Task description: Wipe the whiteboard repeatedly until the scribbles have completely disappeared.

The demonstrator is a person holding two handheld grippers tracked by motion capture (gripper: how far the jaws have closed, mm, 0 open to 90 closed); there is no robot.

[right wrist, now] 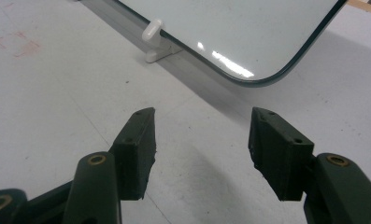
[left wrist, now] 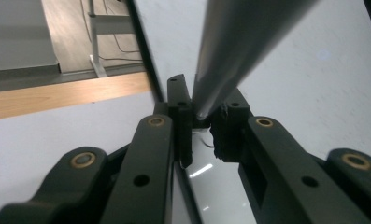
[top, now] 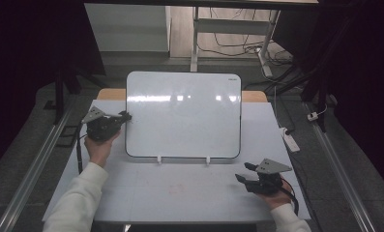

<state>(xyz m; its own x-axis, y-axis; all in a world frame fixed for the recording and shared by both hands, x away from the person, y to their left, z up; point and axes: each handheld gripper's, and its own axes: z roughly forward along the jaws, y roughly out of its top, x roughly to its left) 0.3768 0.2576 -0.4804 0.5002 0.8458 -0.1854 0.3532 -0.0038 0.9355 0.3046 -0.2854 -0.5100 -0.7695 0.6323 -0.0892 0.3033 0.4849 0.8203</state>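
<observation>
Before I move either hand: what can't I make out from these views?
- Left gripper view: the dark rod it clamps is blurred and cut off by the top edge; its kind is unclear.
- High view: that rod is too small to see.
- Whiteboard: glare, any marks unreadable.
- Right gripper view: the whiteboard is cut off at the top.

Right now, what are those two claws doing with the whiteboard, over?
Left claw shut on whiteboard's left edge. Right claw open, empty, above the table near the board's corner. Nothing in the way.
</observation>
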